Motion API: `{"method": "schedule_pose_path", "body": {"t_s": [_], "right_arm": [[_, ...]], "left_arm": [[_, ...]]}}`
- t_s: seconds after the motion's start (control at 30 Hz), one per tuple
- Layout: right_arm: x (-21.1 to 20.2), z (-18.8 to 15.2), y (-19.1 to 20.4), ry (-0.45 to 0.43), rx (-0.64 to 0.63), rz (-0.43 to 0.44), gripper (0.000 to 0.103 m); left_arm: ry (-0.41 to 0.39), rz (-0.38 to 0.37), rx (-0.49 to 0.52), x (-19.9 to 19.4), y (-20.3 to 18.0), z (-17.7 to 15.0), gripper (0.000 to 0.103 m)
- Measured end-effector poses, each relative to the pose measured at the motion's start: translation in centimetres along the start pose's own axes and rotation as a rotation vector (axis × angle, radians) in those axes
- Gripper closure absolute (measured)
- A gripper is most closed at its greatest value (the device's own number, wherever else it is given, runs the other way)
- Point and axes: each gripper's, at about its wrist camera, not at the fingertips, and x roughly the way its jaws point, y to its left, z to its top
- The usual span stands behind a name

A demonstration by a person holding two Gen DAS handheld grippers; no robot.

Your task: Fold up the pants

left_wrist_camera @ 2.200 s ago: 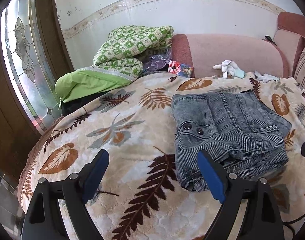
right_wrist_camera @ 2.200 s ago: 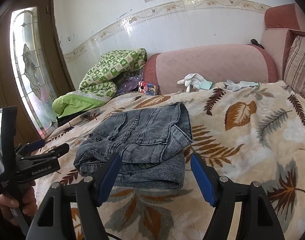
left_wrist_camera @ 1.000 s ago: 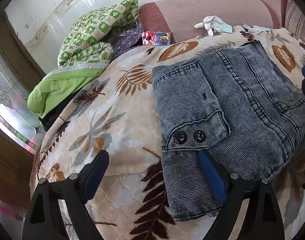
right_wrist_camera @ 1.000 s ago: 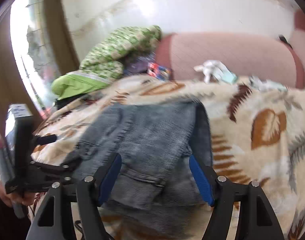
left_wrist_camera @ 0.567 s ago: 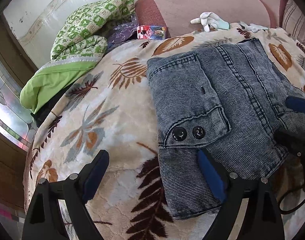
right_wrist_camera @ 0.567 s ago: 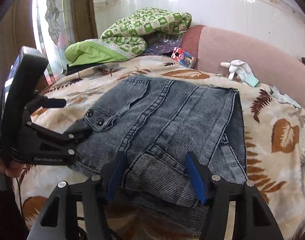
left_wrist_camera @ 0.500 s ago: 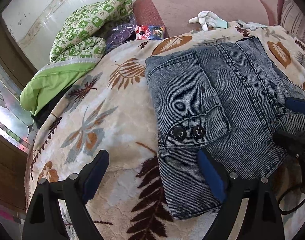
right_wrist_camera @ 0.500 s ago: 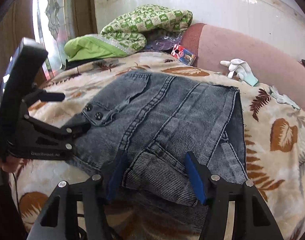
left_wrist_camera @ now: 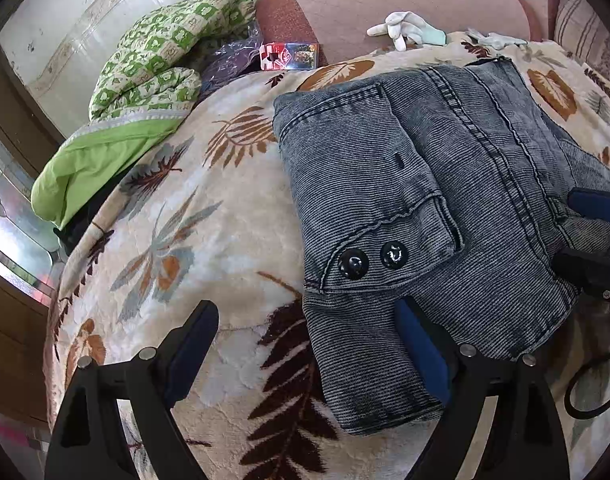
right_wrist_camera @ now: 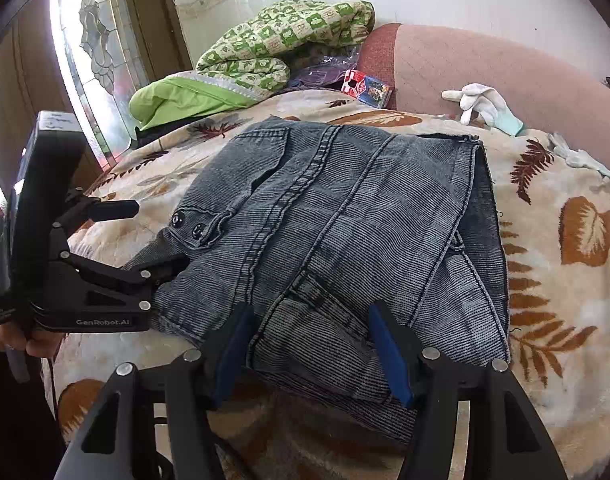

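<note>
Grey washed denim pants [left_wrist_camera: 437,200] lie folded in a stack on a leaf-patterned blanket [left_wrist_camera: 177,240]; two black buttons show on the near flap. My left gripper [left_wrist_camera: 305,344] is open, its right finger over the pants' near left corner, its left finger over the blanket. It also shows in the right wrist view [right_wrist_camera: 153,236]. My right gripper [right_wrist_camera: 309,348] is open and straddles the near edge of the pants [right_wrist_camera: 345,220]; its fingers [left_wrist_camera: 593,204] show at the right edge of the left wrist view.
A green checked quilt [left_wrist_camera: 153,72] and a lime cover [right_wrist_camera: 177,96] lie at the back left. A small red packet [left_wrist_camera: 289,56], white gloves [right_wrist_camera: 481,104] and a pink sofa back [right_wrist_camera: 485,64] are behind. A glass door [right_wrist_camera: 93,52] is at the left.
Both grippers have come forward and down from in front of the pants to their near edge. The right gripper's jaws have narrowed a little around the folded edge.
</note>
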Motion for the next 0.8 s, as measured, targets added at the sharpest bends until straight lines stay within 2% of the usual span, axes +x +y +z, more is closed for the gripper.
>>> {"method": "schedule_pose_path", "body": {"t_s": [0.13, 0.3, 0.37, 0.5, 0.57, 0.63, 0.73, 0.8], "right_arm": [[-0.3, 0.2, 0.5, -0.006, -0.005, -0.015, 0.039], [-1.4, 0.5, 0.2, -0.016, 0.028, 0.007, 0.038], [-2.3, 0.8, 0.0, -0.034, 0.048, 0.019, 0.038], [-4.0, 1.3, -0.3, -0.114, 0.071, 0.007, 0.038], [-4.3, 1.5, -0.9, -0.141, 0.111, -0.011, 0.038], [-3.9, 1.6, -1.5, -0.128, 0.150, -0.024, 0.038], [-2.2, 1.4, -2.6, -0.057, 0.203, -0.030, 0.038], [-0.8, 1.1, -3.0, 0.002, 0.225, -0.028, 0.037]], "left_arm": [[-0.009, -0.024, -0.051, -0.4, 0.8, 0.1, 0.013], [-0.083, 0.038, -0.037, -2.1, 0.2, 0.6, 0.013], [-0.137, 0.038, -0.023, -3.3, -0.2, 0.9, 0.013], [-0.182, 0.012, -0.038, -4.3, -0.3, 1.5, 0.013], [-0.164, -0.029, -0.052, -3.9, -0.4, 1.7, 0.013], [-0.121, -0.059, -0.050, -3.0, -0.8, 1.8, 0.013], [-0.096, -0.047, -0.012, -2.0, -2.0, 1.8, 0.012], [-0.082, -0.035, 0.004, -1.5, -2.3, 1.8, 0.008]]}}
